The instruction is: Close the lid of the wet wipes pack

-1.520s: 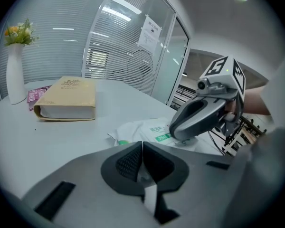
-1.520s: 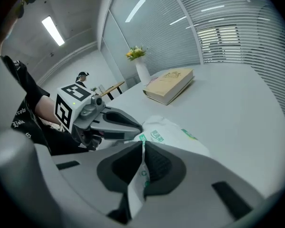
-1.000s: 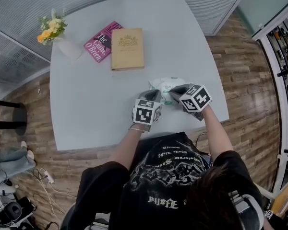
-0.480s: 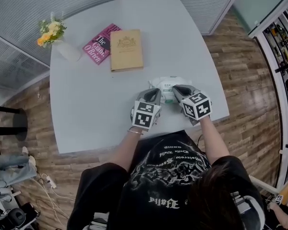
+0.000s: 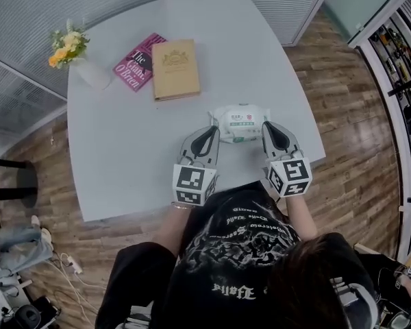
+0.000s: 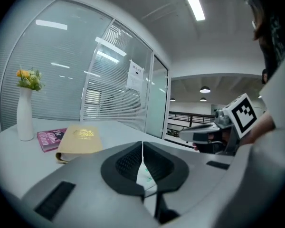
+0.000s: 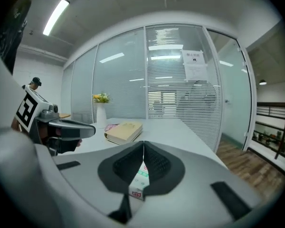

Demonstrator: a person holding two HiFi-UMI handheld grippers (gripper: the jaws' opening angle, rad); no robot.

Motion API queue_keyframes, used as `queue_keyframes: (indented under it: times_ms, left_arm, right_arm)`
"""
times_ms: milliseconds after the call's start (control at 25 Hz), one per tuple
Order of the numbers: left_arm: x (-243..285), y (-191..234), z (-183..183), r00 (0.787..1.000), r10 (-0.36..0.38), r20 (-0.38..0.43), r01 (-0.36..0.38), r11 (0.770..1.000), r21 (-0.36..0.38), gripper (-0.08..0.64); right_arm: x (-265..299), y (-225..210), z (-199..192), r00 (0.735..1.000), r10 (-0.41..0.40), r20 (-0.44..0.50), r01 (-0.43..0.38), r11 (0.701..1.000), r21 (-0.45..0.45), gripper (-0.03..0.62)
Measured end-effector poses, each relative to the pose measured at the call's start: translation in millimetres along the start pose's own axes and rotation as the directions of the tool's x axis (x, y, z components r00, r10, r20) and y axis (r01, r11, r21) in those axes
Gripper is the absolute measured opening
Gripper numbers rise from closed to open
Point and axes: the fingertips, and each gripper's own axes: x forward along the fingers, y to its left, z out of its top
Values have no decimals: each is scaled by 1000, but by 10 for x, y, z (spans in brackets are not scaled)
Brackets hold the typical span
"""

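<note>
Grey left gripper [image 5: 210, 131] and right gripper [image 5: 268, 128], lower centre, both jaws pressed together, holding nothing. Just past their tips the wipes pack [image 5: 240, 123] lies flat mid-frame, near the table [image 5: 137, 149] front edge. Lid looks down, so closing seems done. Bare tabletop left; books [image 5: 175, 68] and vase [image 5: 90, 71] well apart, upper left.

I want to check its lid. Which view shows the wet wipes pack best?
The head view: the whole wet wipes pack shows from above. Both gripper views catch only a thin sliver of it, low at centre.
</note>
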Motion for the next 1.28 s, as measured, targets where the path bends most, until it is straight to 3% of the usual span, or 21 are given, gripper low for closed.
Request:
queue_keyframes:
  times_ms: [160,440,880,1280]
  left_arm:
    - [-200,8,59,997,58,41,-58,998,-1,11]
    - [-278,41,116,994,85,76,-86,996,9,11]
    - [-343,-7,194,992,82,93,-89,993,75,11]
    - [-353,-78,154,993,82,88,-89,992,85,11]
  right_arm:
    - [-209,25,-10,998,-63,29,64,998,-28,0]
    - [-312,-55,-9,994,-107,35,108,993,-51,-1]
    - [-331,100,39,996,-79,32,82,992,-94,-2]
    - [-415,77,43,995,-95,44,99,991,-95,-2]
